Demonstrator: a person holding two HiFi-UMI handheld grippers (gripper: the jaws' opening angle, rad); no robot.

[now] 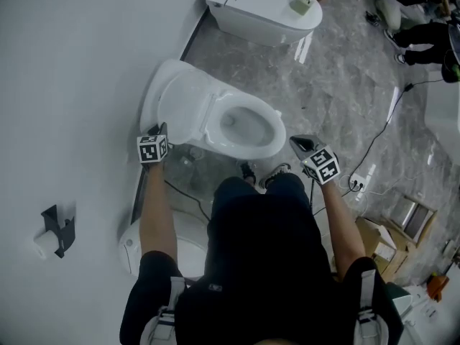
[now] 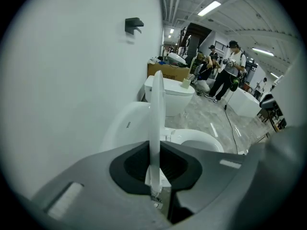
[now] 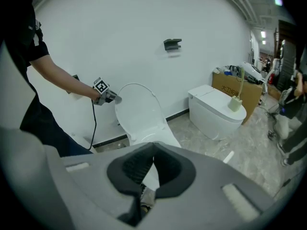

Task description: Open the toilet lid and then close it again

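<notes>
A white toilet stands against the wall with its lid [image 1: 180, 110] raised nearly upright behind the open bowl [image 1: 248, 128]. My left gripper [image 1: 159, 131] is at the lid's near edge. In the left gripper view the lid [image 2: 156, 123] runs edge-on down between the jaws, and the left gripper [image 2: 154, 176] is shut on it. The right gripper view shows the lid [image 3: 136, 111] face-on with the left gripper [image 3: 115, 98] at its left rim. My right gripper [image 1: 298, 144] hangs in the air off the bowl's front right, shut and empty [image 3: 151, 169].
A second white toilet [image 1: 262, 9] with a small green thing [image 1: 302, 4] on top stands further along the wall. Another white fixture [image 1: 154, 246] sits by my left leg. A black cable [image 1: 374, 142] crosses the marble floor. Cardboard boxes [image 1: 381, 243] lie at right. People [image 2: 230, 71] stand far back.
</notes>
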